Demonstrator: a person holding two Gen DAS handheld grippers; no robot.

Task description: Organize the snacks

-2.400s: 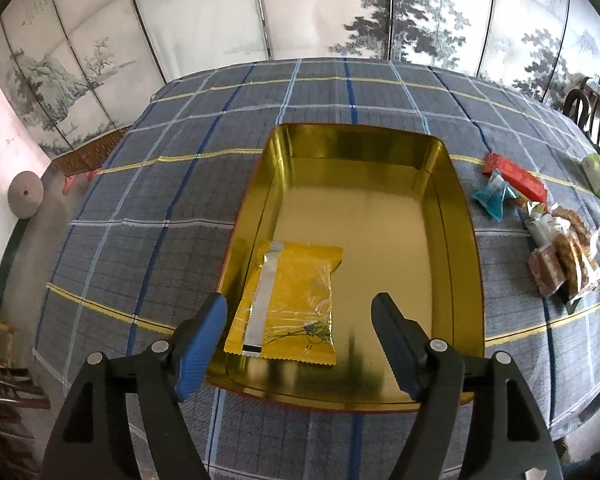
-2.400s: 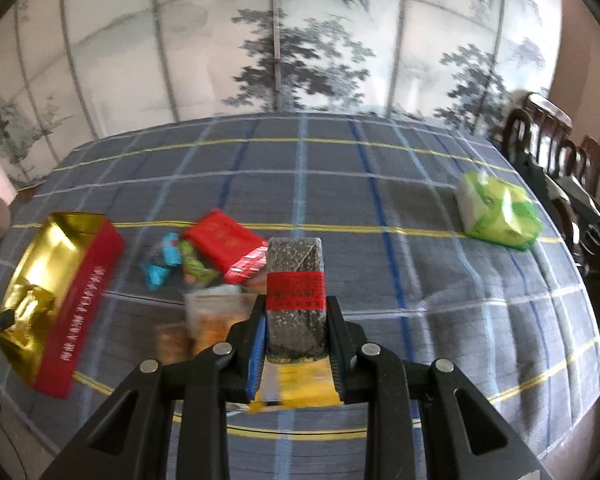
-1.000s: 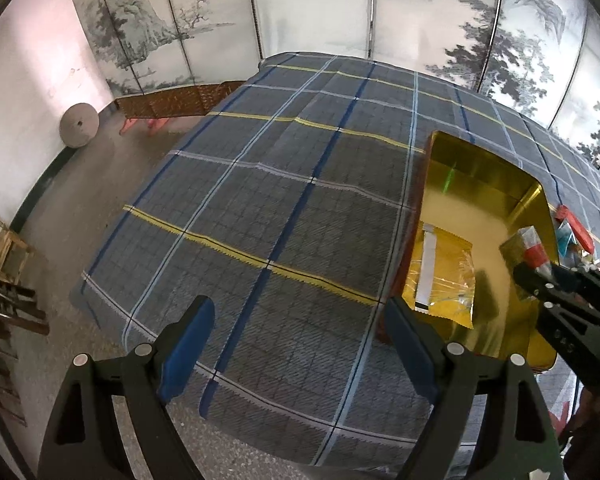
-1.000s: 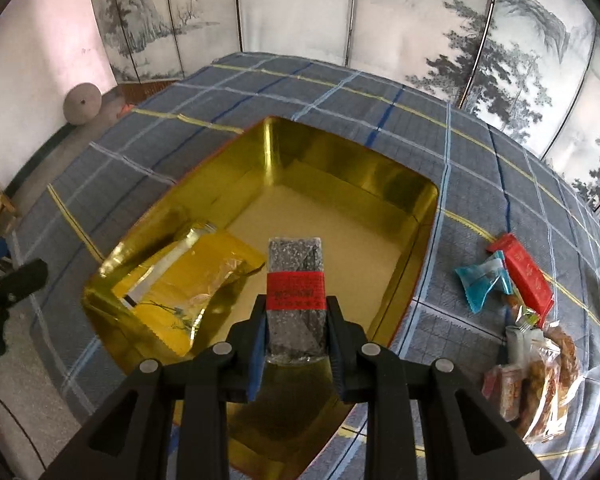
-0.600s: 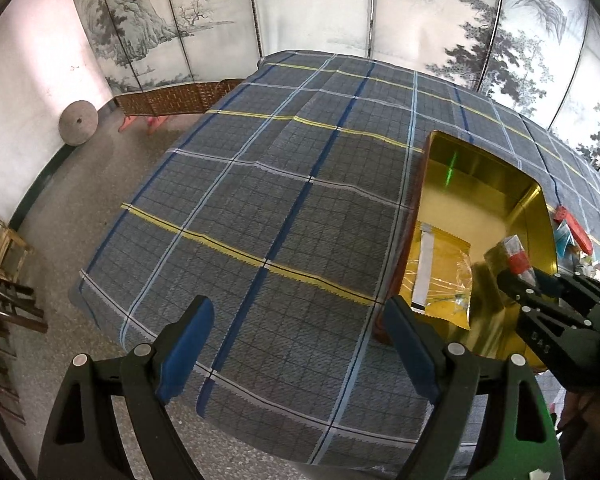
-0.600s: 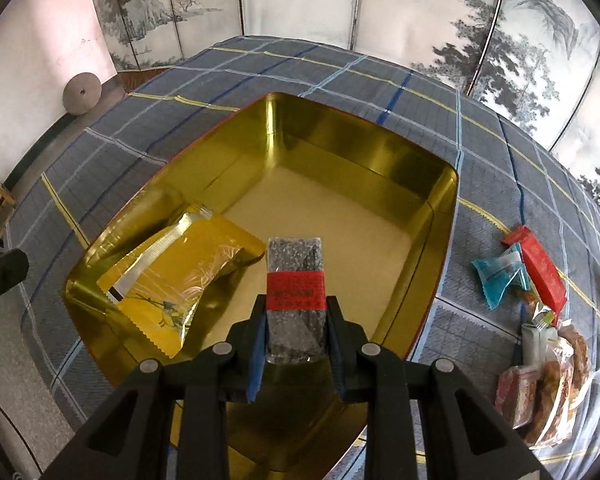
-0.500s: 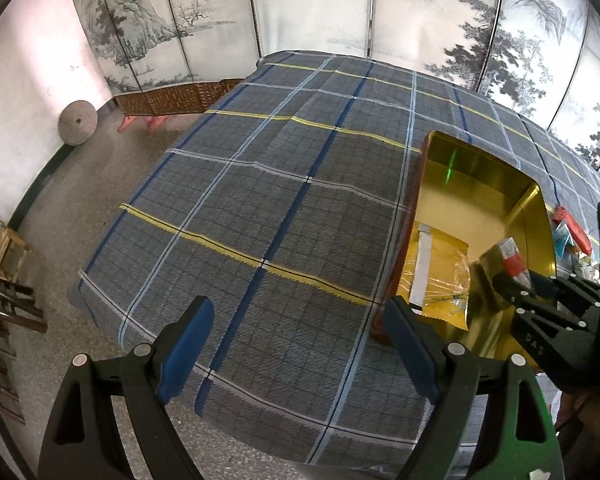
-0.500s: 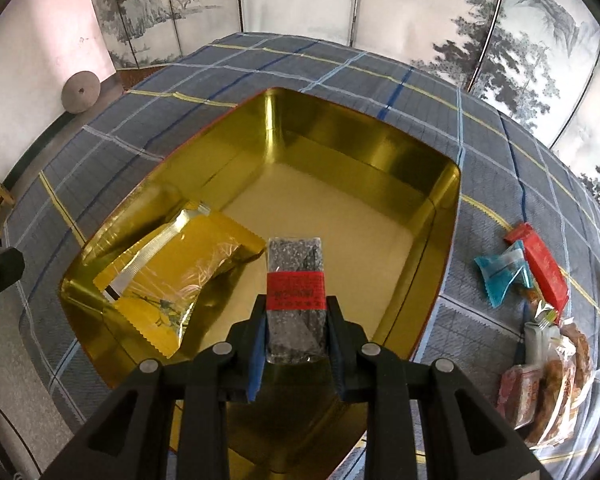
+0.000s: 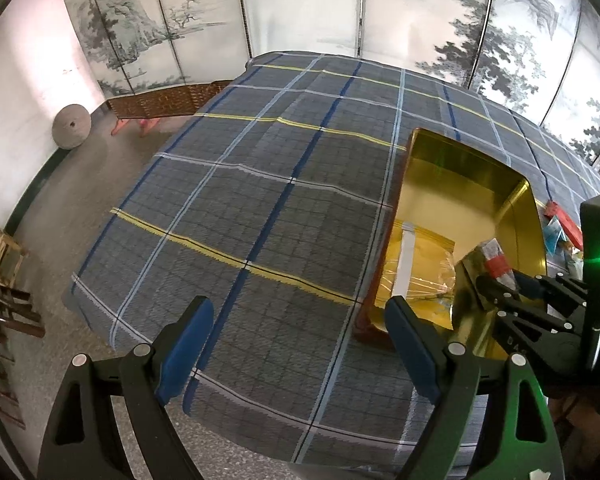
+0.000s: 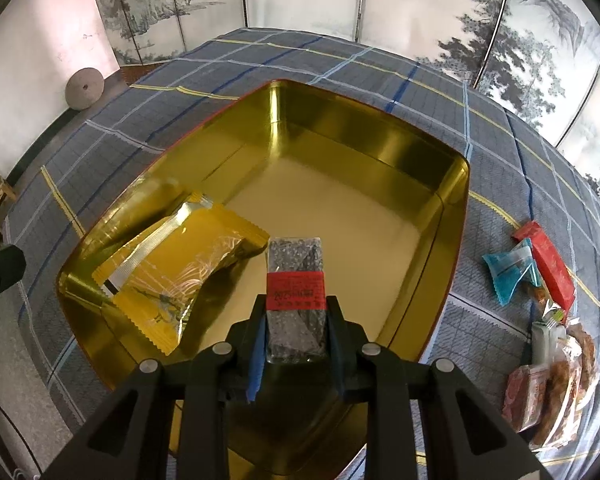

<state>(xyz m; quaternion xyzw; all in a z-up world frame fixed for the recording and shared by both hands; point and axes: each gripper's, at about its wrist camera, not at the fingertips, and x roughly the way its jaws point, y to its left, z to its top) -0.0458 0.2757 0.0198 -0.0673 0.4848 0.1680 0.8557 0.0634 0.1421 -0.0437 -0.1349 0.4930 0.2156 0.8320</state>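
Plaid tablecloth: one gold tin, one yellow packet inside.

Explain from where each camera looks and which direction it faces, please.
Left wrist: sits on the open left gripper, facing down at the grey plaid tablecloth.
Right wrist: sits on the right gripper, holding a dark red-banded snack bar over the gold rectangular tin.
Shared: tin, bar, yellow foil packet, right gripper.
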